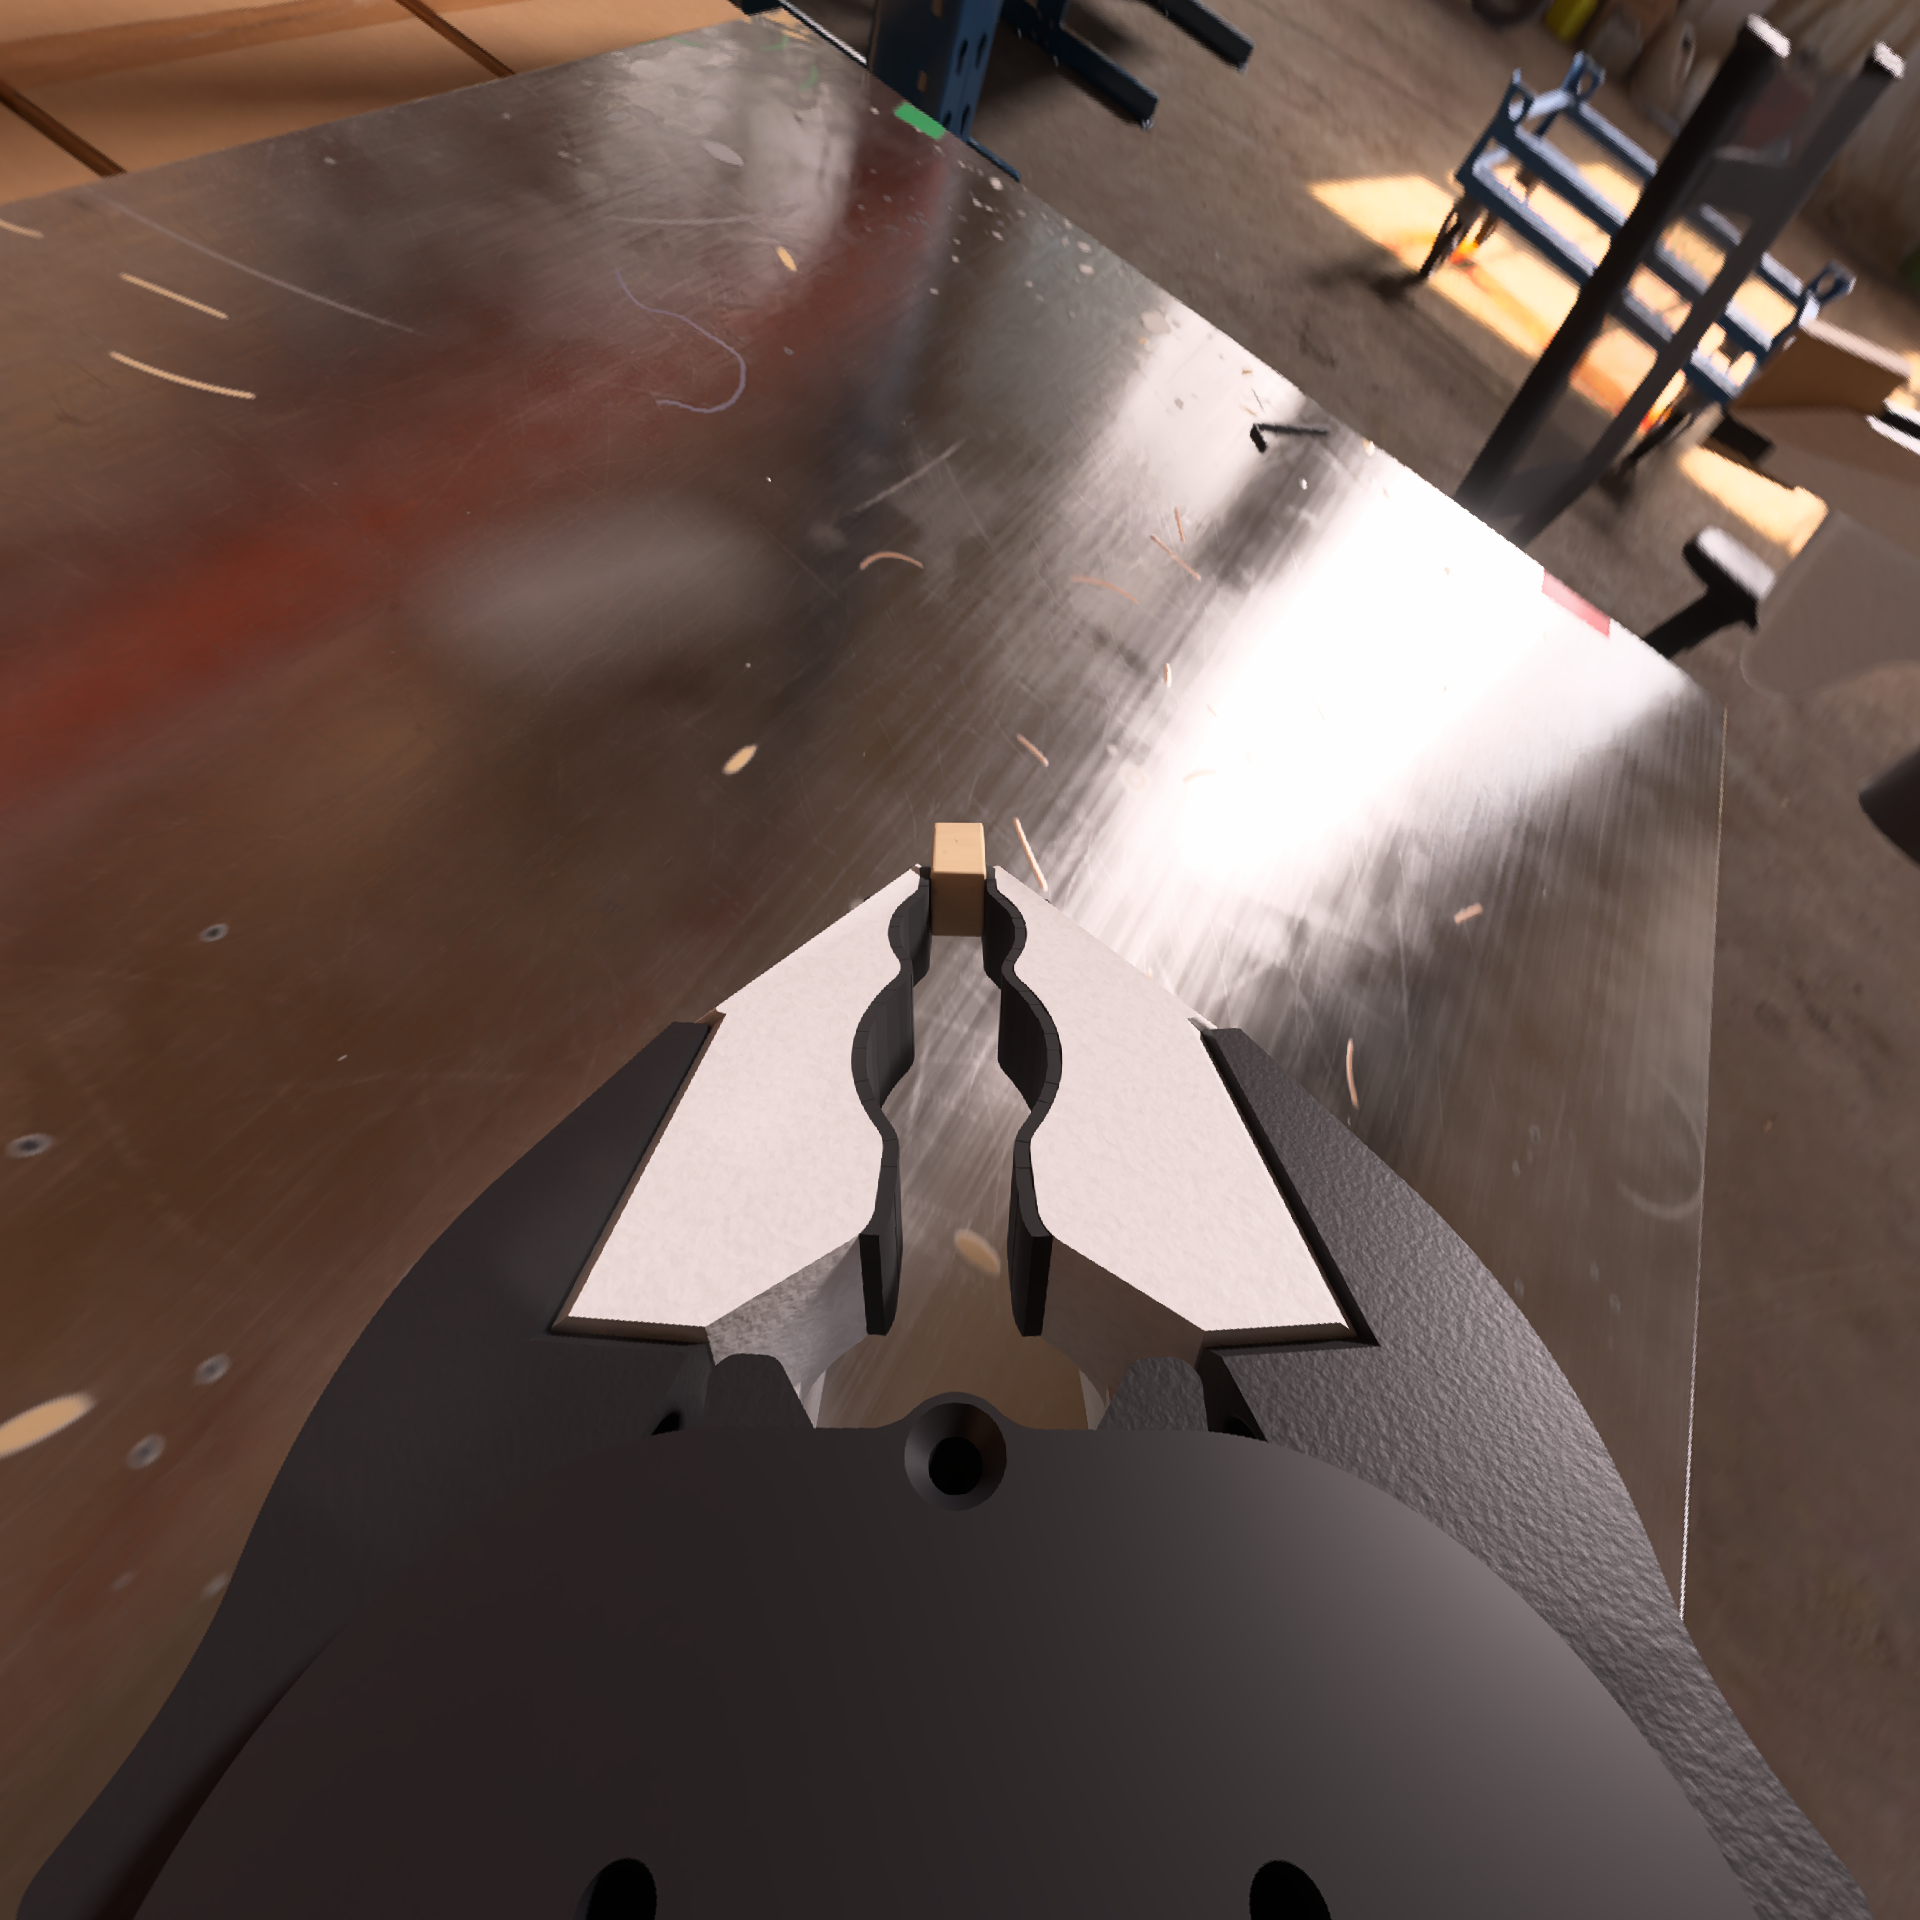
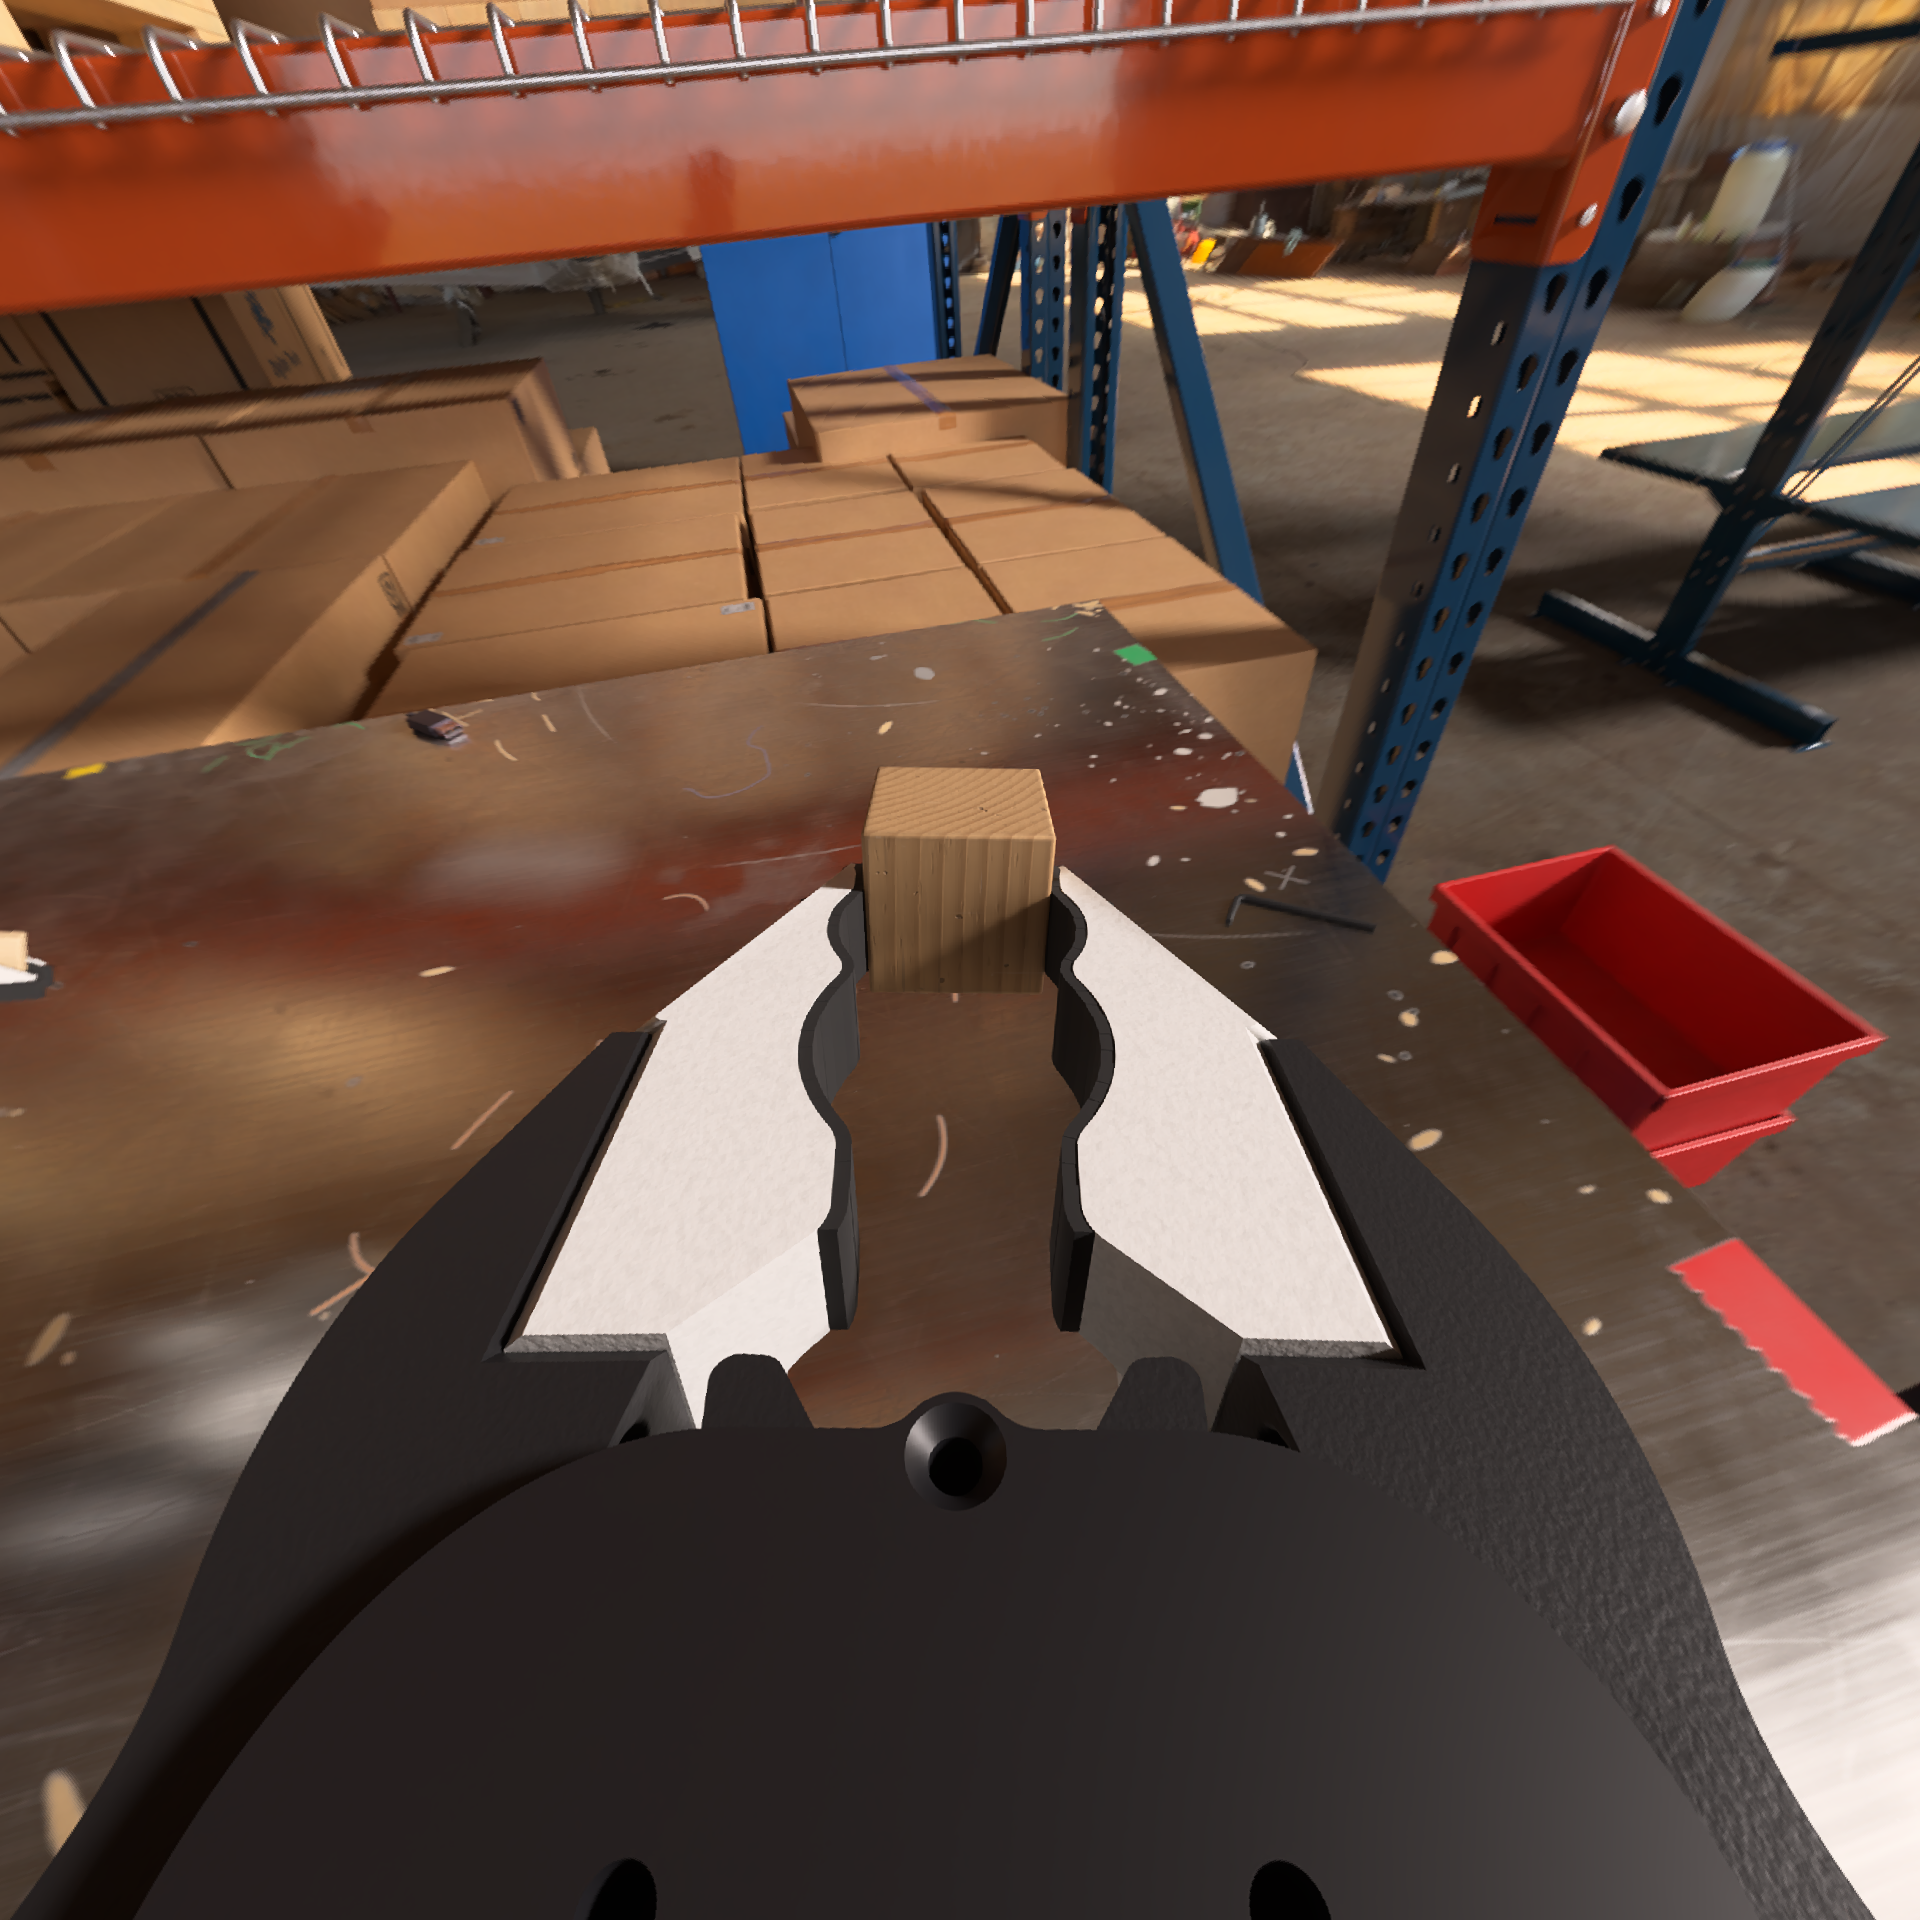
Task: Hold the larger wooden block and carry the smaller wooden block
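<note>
So the left hand-held gripper (image 1: 957, 902) is nearly closed, pinching the smaller wooden block (image 1: 957, 878) at its tips; the block's long axis runs straight out past the fingertips, above the scratched metal surface (image 1: 520, 623). The right hand-held gripper (image 2: 956, 935) is spread wider, clamped on the larger wooden block (image 2: 957, 878), a rough cube, grain upright, near a red bin (image 2: 1652, 977).
</note>
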### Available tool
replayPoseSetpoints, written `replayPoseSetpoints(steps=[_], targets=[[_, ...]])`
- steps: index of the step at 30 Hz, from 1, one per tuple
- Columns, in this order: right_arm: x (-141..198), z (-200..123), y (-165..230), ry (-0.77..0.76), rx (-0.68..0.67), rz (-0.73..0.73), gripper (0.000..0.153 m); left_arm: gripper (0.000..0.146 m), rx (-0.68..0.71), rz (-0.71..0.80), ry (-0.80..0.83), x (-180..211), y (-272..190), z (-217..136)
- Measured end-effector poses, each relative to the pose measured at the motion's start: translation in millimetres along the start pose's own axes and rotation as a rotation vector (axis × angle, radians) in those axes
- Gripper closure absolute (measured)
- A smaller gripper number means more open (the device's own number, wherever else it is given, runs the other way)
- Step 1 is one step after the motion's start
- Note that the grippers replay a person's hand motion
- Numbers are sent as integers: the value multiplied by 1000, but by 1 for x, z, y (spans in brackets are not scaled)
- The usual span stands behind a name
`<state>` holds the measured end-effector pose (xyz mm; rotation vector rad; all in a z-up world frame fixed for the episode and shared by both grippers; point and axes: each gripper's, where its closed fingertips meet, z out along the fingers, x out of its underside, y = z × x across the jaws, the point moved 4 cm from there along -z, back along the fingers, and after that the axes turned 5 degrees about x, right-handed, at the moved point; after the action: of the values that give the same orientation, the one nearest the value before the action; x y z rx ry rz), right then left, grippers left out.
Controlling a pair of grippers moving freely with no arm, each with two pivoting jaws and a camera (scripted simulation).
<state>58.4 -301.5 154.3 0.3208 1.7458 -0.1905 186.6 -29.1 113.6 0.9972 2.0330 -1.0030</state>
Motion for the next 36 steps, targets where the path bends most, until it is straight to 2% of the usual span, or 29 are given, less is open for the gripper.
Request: replayPoseSetpoints(steps=[4,8,12,18,22,30,32,36], targets=[[0,0,1,6,-32,50,120,138,0,49,16,12,-2,-38],[-2,-2,3,-7,-26,21,120,138,7,37,-17,40,10,-87],[-1,0,7,-1,-42,23,120,138,-13,-52,-75,73,31,-140],[8,7,19,35,-66,5,120,138,-138,-217,-224,116,66,-204],[20,13,32,73,-89,-21,120,138,-222,-290,-270,134,81,-218],[37,19,49,135,-115,-91,120,138,-399,-466,-372,140,87,-227],[39,20,50,143,-119,-94,120,138,-380,-532,-409,143,84,-226],[44,23,51,163,-126,-92,120,138,-253,-669,-458,148,81,-222]])
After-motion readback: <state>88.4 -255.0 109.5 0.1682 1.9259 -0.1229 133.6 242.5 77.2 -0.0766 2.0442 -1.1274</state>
